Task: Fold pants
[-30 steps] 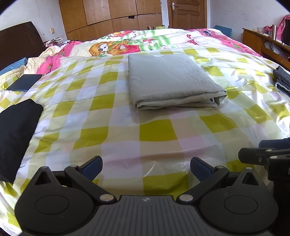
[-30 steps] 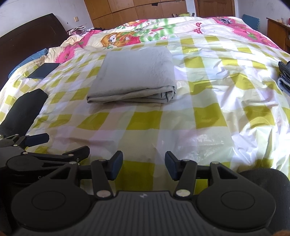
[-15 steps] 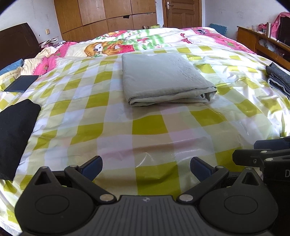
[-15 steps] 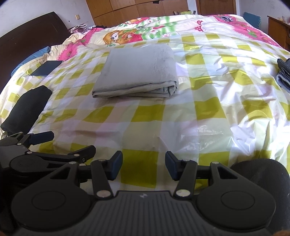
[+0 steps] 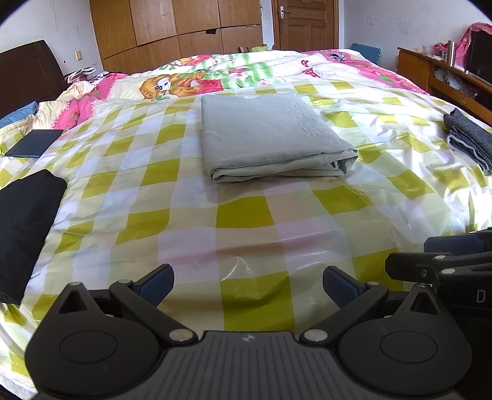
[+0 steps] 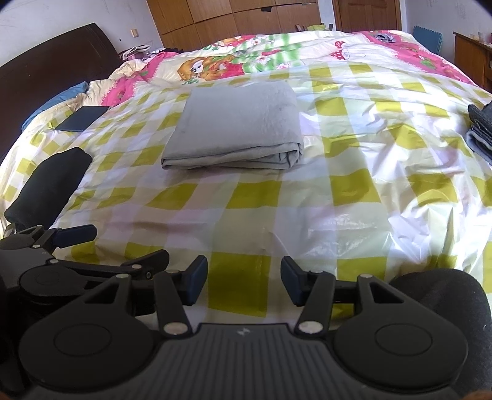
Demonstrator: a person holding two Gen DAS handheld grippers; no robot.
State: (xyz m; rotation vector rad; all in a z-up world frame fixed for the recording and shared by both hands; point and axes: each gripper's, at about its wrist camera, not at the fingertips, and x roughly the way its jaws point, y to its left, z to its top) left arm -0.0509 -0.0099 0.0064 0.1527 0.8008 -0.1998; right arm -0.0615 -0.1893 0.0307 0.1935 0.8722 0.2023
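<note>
Here, bed (image 5: 246, 212) wore yellow-checked cover; folded grey pants (image 5: 270, 138) at 12 o'clock; wardrobe (image 5: 172, 27) beyond. Left claw (image 5: 247, 284) and right claw (image 6: 244, 283) spread, empty.

Ahead of our black, blue-padded left claw (image 5: 247, 284) we see grey-green pants (image 5: 267, 138) on a yellow-and-white check sheet (image 5: 246, 215), pink cartoon quilt (image 5: 215, 77) beyond, black cloth (image 5: 21, 227) left, dark grey stack (image 5: 470, 138) right.

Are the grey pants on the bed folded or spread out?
Folded: the grey pants lie as a compact rectangle, stacked layers showing along the near edge.
</note>
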